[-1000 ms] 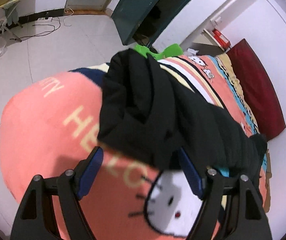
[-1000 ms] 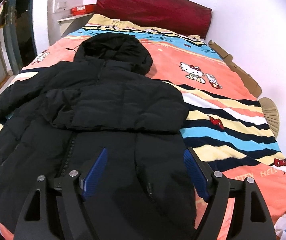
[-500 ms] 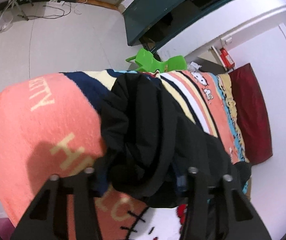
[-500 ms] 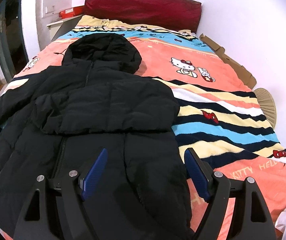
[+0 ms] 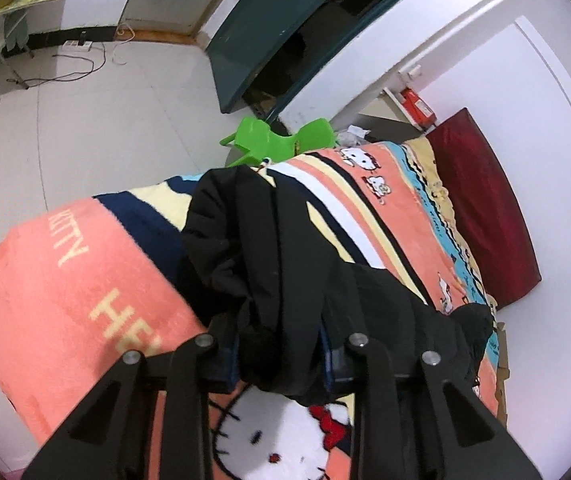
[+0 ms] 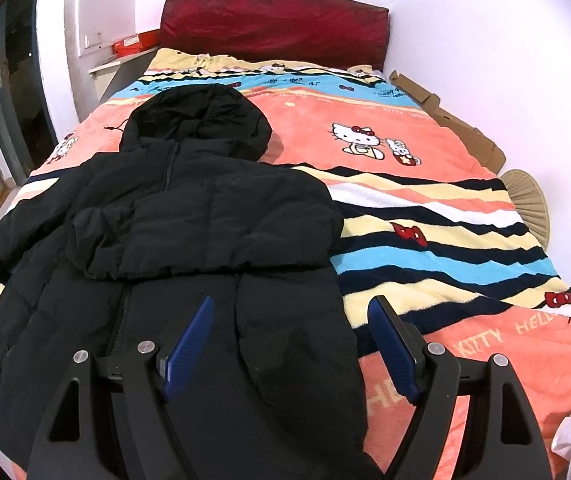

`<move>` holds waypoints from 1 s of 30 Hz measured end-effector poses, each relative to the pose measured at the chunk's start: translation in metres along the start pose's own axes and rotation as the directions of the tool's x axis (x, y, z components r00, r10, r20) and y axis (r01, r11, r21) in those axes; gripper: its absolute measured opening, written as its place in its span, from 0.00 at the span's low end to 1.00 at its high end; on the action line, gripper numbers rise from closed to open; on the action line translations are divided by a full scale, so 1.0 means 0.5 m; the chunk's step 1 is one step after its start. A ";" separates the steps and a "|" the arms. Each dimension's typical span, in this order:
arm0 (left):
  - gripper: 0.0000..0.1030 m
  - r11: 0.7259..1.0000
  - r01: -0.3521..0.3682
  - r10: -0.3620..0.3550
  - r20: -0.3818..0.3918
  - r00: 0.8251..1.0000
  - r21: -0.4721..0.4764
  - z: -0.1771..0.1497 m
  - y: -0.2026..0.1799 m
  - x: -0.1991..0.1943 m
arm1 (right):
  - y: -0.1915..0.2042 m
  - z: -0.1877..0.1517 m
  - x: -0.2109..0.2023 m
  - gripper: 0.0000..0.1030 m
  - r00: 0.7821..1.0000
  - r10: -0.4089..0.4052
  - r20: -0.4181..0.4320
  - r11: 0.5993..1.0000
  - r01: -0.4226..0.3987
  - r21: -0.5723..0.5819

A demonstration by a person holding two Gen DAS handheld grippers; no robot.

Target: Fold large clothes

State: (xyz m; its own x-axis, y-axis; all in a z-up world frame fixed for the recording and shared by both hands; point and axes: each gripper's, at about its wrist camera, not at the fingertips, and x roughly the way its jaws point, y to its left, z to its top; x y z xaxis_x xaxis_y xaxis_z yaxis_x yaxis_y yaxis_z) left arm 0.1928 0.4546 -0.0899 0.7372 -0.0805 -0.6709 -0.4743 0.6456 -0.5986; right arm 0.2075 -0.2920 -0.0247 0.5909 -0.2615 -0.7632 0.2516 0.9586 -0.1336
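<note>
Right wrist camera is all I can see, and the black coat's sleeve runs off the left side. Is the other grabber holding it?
Observer: Yes. The left gripper is shut on the bunched end of the sleeve, which is lifted a little off the blanket.
Operator: Is there anything next to the bed on that side?
Observer: A green plastic chair stands on the floor right by the bed's edge.
Operator: What's the floor like?
Observer: Pale tiles, with cables trailing near the far wall.
</note>
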 end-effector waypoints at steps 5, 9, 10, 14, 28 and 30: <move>0.24 0.999 0.005 -0.005 0.016 1.000 0.054 -0.008 -0.057 -0.024 | -0.032 -0.008 0.000 0.76 1.000 0.011 0.008 1.000 -0.011 0.019; 0.23 0.992 0.014 -0.018 0.033 0.999 0.128 -0.024 -0.137 -0.046 | -0.065 -0.015 0.003 0.76 1.000 0.016 0.017 0.999 -0.017 0.033; 0.23 0.989 0.016 -0.022 0.034 0.999 0.145 -0.027 -0.159 -0.048 | -0.072 -0.016 0.006 0.76 1.000 0.018 0.018 0.999 -0.019 0.037; 0.22 0.973 0.037 -0.046 0.036 0.998 0.230 -0.058 -0.271 -0.057 | -0.102 -0.024 0.021 0.76 0.999 0.039 0.023 0.998 -0.040 0.046; 0.22 0.850 0.166 -0.156 -0.061 0.986 0.500 -0.269 -0.687 -0.012 | -0.228 -0.041 0.088 0.76 0.996 0.083 0.021 0.986 -0.086 0.143; 0.22 0.822 0.193 -0.170 -0.093 0.981 0.536 -0.318 -0.745 0.001 | -0.247 -0.042 0.097 0.76 0.996 0.085 0.020 0.983 -0.087 0.162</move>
State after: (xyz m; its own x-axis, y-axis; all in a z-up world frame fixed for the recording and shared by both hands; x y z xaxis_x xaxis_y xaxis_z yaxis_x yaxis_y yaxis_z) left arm 0.2935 0.0932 0.0631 0.7592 -0.2588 -0.5972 0.0101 0.9221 -0.3867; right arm 0.1890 -0.4208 -0.0582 0.6250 -0.1814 -0.7593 0.3198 0.9468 0.0370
